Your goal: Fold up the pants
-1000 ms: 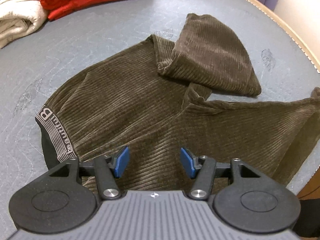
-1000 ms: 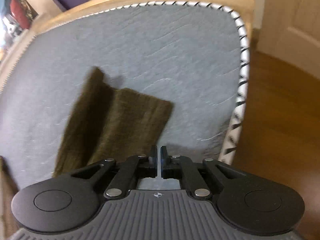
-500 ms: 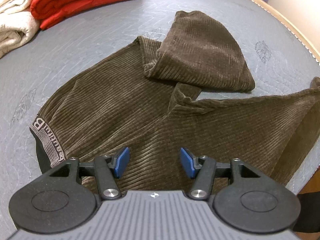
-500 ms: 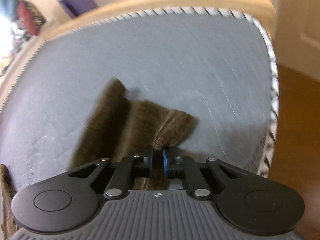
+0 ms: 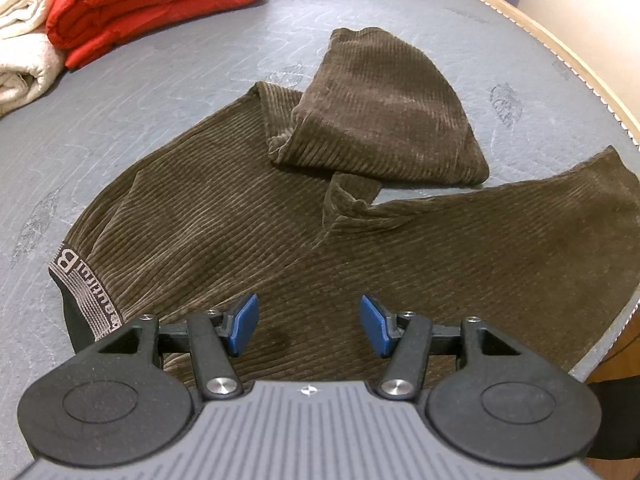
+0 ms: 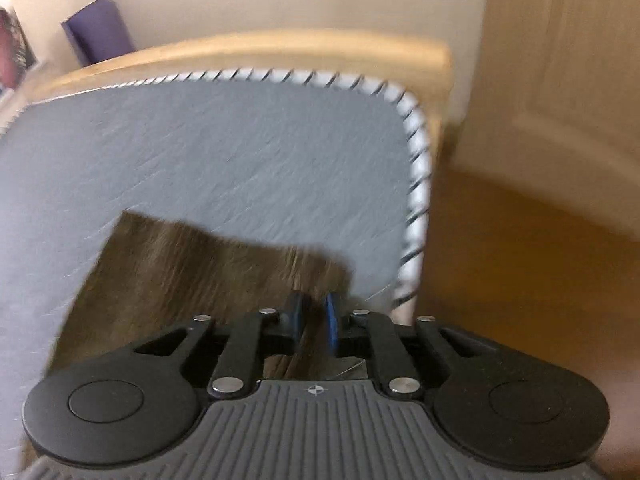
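Brown corduroy pants (image 5: pixel 248 216) lie spread on the grey mattress (image 5: pixel 140 92). The lettered waistband (image 5: pixel 80 292) is at the left. One leg is folded back on itself (image 5: pixel 384 108); the other runs right towards the mattress edge (image 5: pixel 540 240). My left gripper (image 5: pixel 308 326) is open and empty, just above the seat of the pants. In the blurred right wrist view, my right gripper (image 6: pixel 314 320) has its jaws slightly apart over the leg hem (image 6: pixel 192 268), with cloth between them near the mattress corner.
A folded red blanket (image 5: pixel 152 0) and a cream blanket (image 5: pixel 20 52) lie at the far left of the mattress. A wooden bed frame (image 6: pixel 260 52) borders it. The wood floor (image 6: pixel 520 280) and a door lie right of the corner.
My right gripper pulled the leg hem out towards the mattress corner and its jaws have parted a little. The leg now lies flatter and straighter. My left gripper stayed open, shifting slightly.
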`<state>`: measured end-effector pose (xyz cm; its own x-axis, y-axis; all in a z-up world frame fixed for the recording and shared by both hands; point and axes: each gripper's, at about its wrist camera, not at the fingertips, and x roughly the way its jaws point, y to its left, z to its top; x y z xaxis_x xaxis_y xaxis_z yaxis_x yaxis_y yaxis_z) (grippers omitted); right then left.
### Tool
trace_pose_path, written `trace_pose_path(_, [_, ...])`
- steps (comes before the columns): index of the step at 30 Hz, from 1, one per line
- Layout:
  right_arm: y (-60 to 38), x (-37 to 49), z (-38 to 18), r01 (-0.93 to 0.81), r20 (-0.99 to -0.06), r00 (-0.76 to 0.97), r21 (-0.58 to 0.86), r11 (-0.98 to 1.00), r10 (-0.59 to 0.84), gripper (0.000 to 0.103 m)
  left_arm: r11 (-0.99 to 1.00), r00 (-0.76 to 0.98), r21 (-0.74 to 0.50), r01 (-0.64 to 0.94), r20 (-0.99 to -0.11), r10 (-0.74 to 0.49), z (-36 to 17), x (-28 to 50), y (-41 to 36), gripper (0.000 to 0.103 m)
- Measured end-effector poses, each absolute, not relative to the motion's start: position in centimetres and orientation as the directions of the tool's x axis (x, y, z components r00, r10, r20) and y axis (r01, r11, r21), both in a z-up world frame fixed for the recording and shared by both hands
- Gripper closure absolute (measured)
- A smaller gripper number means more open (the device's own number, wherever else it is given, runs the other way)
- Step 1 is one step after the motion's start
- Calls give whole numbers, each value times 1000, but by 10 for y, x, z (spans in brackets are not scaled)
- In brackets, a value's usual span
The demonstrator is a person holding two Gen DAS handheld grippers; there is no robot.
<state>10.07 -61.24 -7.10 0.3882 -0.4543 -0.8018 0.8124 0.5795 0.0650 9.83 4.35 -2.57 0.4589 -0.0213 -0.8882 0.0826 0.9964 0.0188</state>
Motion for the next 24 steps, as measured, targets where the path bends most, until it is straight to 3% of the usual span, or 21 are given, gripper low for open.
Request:
trace_pose_path(3, [-603,101,-56,835,-753,382,32,550,-536,85,996,468,9,85,-883,-32,-22,98,44,41])
trace_pose_path(5, [-593,107,-49,799,-740,458,99,593,-493,84,996,464,10,83,-885,-30,-23,99,44,41])
trace_pose_path(11, [-546,155,-64,516,-749,659,393,761,-60,63,996,454,6,87,-890,-34,-27,101,43,41])
trace_pose_path(15, [-509,182,-84,430,-762,643,438,790,72,59,996,454,-1,89,-890,-41,-28,103,41,41])
trace_pose_path(17, [-497,188,-95,424,-766,637,443,790,88,52,997,448,-5,81,-893,-41,-31,104,40,41])
trace_pose_path(24, [-469,208,-107,502,-789,614,388,773,-3,47,996,434,-5,88,-900,-42,-37,107,37,41])
